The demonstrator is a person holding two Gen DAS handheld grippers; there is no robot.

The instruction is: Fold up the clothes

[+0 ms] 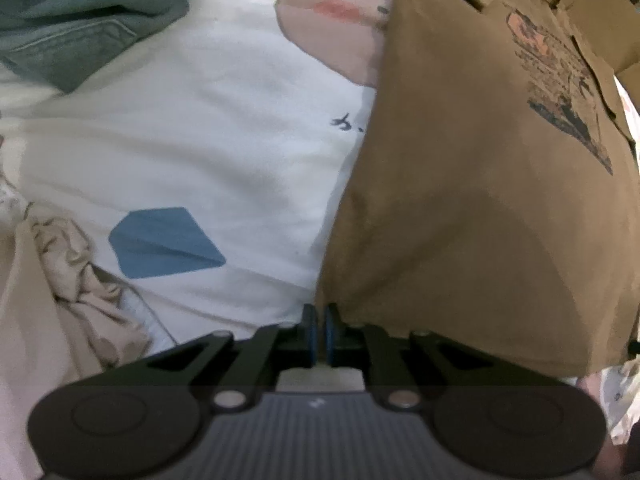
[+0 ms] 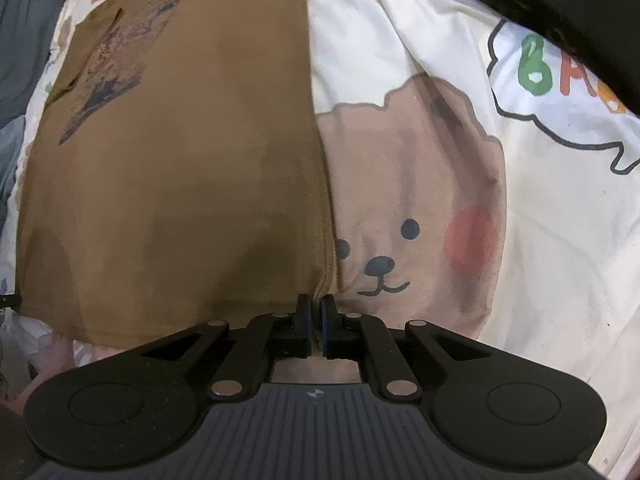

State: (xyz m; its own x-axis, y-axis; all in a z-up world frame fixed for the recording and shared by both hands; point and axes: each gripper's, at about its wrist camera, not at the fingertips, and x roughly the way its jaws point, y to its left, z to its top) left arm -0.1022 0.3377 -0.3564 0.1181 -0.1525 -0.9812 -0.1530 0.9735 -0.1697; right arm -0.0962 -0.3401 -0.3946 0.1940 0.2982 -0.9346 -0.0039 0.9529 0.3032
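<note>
A: Since it is soft cotton, the brown shirt (image 1: pixel 472 200) will sag and drape from wherever it is pinched, so is a corner the right place to hold it?

B: I'd judge so. It looks light and limp, not slippery, and nothing about it is fragile. The two near corners of the hem are the sensible holds, and each gripper sits at one now.

A: Where does the cloth lie against the left gripper (image 1: pixel 320 330)?

B: Its near corner comes down right to the tips, and the body of the shirt spreads ahead and off to the right of them. The jaws are closed, pads nearly touching; the corner seems pinched, though it is hard to be sure.

A: And the right gripper (image 2: pixel 317 330)?

B: Closed too, with the shirt's folded edge visibly caught between the pads. There the shirt runs ahead and to the left of the jaws.

A: What is underneath?

B: A white bedsheet (image 2: pixel 560 240) with a bear's face (image 2: pixel 404 216) just right of those jaws. Blue jeans (image 1: pixel 88 20) lie far ahead-left of the left jaws, crumpled beige cloth (image 1: pixel 80 292) nearer, on their left.
</note>
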